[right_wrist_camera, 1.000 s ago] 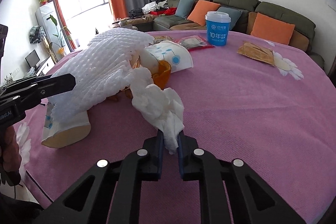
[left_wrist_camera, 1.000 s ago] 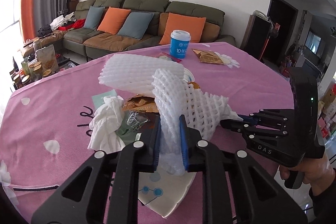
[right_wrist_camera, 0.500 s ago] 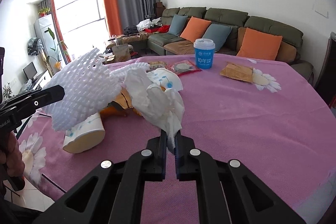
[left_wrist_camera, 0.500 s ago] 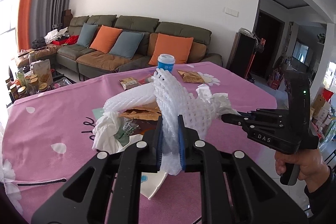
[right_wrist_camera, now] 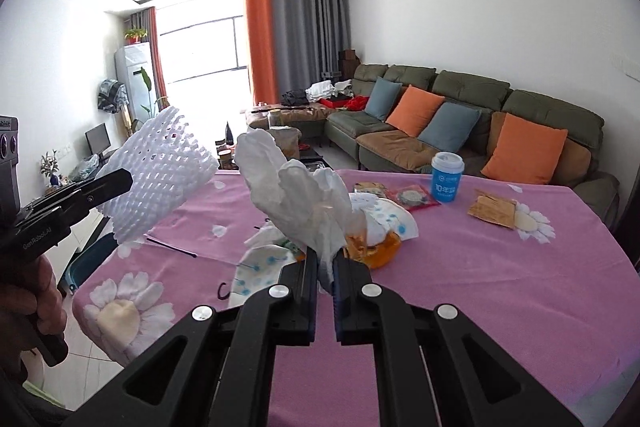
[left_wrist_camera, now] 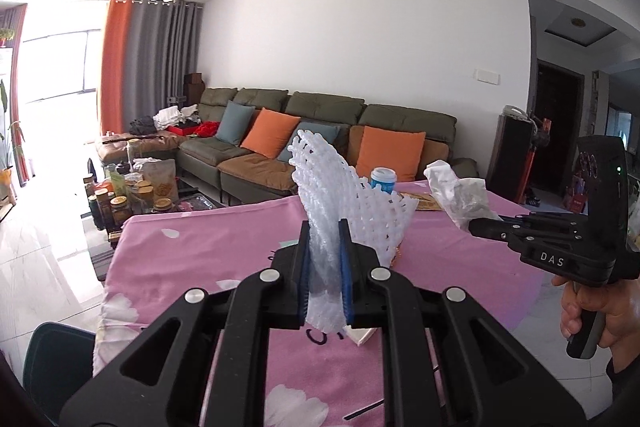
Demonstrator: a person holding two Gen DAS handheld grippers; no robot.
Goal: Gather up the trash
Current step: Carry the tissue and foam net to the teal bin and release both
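Both tongs are clamped: my left gripper (left_wrist_camera: 324, 259) pinches the white foam fruit net (left_wrist_camera: 340, 199), my right gripper (right_wrist_camera: 325, 267) the crumpled white tissue (right_wrist_camera: 296, 203), both above the pink flowered tablecloth (right_wrist_camera: 500, 279). Featherlight, squashy, likely to slip; I'd grip deep.

L wrist cam: fwd over table (left_wrist_camera: 248, 227) to sofa (left_wrist_camera: 320, 131) | R wrist cam: same, nearer | shared: table+sofa

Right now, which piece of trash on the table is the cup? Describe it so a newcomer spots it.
On the pink daisy-print tablecloth, look at the far edge nearest the green sofa. The blue paper cup with a white lid stands upright there, the only upright piece among flat wrappers.
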